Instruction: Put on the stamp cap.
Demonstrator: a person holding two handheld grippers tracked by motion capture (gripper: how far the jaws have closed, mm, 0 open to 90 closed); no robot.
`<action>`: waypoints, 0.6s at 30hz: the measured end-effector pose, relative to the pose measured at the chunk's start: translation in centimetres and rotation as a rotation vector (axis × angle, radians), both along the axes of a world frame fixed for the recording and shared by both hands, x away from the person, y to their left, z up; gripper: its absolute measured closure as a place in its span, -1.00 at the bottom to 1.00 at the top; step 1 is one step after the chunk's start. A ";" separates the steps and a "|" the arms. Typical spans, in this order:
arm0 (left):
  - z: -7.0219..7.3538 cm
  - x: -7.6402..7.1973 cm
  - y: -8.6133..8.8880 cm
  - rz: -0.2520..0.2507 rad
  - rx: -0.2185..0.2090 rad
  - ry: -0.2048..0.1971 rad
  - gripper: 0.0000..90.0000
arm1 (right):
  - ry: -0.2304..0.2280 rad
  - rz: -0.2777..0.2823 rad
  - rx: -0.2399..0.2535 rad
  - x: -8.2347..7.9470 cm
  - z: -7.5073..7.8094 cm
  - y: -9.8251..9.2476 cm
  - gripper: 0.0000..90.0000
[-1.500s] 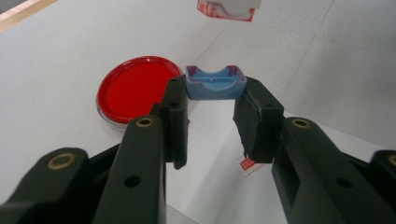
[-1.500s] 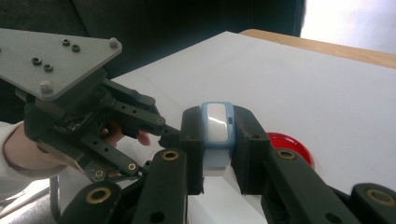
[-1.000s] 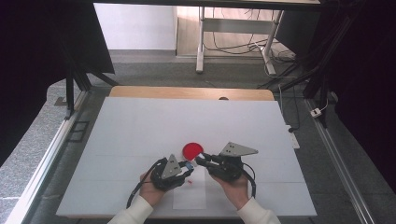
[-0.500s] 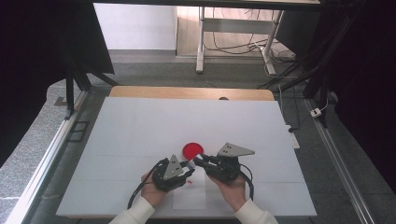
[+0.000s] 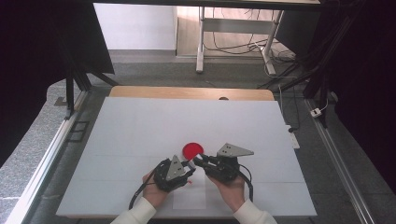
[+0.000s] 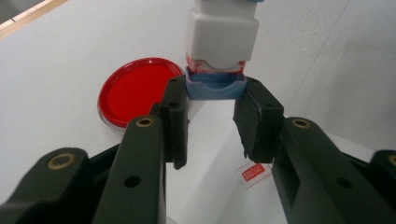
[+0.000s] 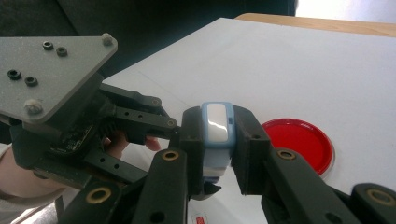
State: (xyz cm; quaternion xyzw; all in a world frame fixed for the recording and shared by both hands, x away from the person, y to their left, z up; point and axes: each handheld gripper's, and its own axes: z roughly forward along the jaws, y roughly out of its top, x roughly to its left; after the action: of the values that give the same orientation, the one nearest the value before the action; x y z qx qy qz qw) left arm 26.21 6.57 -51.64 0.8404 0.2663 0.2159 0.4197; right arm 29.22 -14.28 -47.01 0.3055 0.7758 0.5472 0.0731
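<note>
A small stamp with a white body (image 6: 223, 32) and a blue end piece (image 6: 215, 86) is held between both grippers, just above the table. My left gripper (image 6: 215, 95) is shut on the blue end piece, one jaw on each side. My right gripper (image 7: 219, 135) is shut on the stamp's body (image 7: 217, 123), facing the left gripper (image 5: 186, 165) tip to tip. In the high view the right gripper (image 5: 200, 161) meets the left one near the table's front middle. A round red ink pad (image 5: 192, 150) lies on the table just beyond the tips.
A white sheet of paper (image 5: 189, 196) lies under the hands and carries a small red stamped mark (image 6: 253, 171). The white table top (image 5: 140, 126) stretches wide on all sides, with a wooden edge (image 5: 187, 92) at the far end. Metal rails run along both sides.
</note>
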 end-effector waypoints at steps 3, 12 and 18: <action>0.0 0.0 0.0 0.003 0.002 -0.004 0.45 | 0.004 -0.004 0.000 0.0 -0.1 0.1 0.67; 0.0 -0.1 0.0 0.002 0.002 -0.006 0.45 | 0.011 -0.010 0.002 0.0 -0.1 0.1 0.67; 0.0 -0.1 -0.1 0.003 0.001 -0.007 0.45 | 0.015 -0.008 0.006 0.0 -0.2 0.1 0.67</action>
State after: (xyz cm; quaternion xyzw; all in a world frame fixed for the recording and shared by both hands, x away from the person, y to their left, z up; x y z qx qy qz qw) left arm 26.10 6.48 -51.62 0.8394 0.2662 0.2197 0.4199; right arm 29.23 -14.17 -47.18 0.3129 0.7735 0.5469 0.0686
